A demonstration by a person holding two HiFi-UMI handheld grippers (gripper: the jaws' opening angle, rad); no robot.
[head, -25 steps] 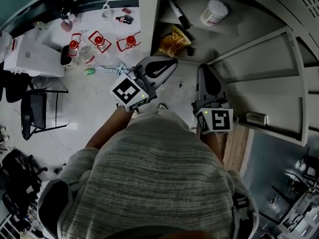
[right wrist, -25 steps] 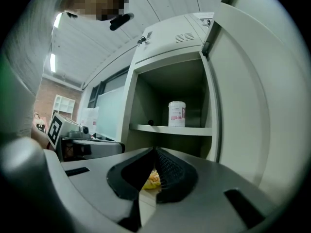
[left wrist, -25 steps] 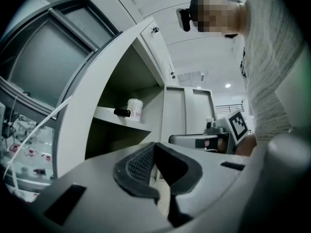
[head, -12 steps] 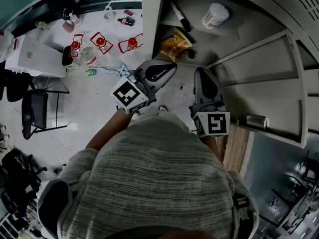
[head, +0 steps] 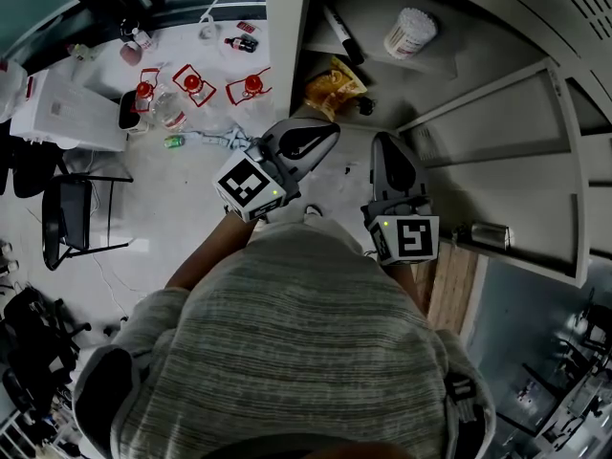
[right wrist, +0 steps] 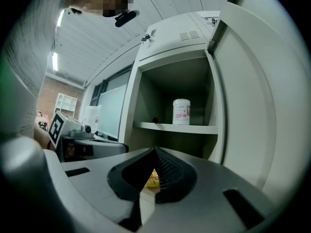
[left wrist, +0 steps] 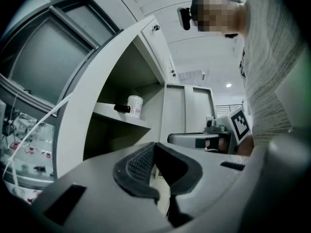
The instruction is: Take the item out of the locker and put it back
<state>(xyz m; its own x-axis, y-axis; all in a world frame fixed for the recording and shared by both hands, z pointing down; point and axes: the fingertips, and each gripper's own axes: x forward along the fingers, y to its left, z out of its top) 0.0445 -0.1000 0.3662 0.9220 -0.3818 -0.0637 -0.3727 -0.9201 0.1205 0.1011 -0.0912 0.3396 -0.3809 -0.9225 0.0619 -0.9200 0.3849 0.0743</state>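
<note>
The grey locker (head: 287, 36) stands open in front of me. On its upper shelf are a white jar (head: 411, 29) and a black marker (head: 342, 32). A yellow packet (head: 333, 86) lies on the compartment floor below. My left gripper (head: 330, 127) and right gripper (head: 384, 138) are held side by side just outside the opening, both shut and empty. In the left gripper view its tips (left wrist: 154, 144) meet, with the jar (left wrist: 135, 106) up on the shelf. In the right gripper view the closed tips (right wrist: 155, 150) point under the jar (right wrist: 181, 111), and the yellow packet (right wrist: 152, 178) shows behind them.
The locker door (head: 535, 161) stands swung open at the right, with a metal latch (head: 488, 232) on it. To the left, a table (head: 191, 36) holds red-capped bottles (head: 191, 77) and a white box (head: 67, 108). A black chair (head: 67, 223) stands on the floor.
</note>
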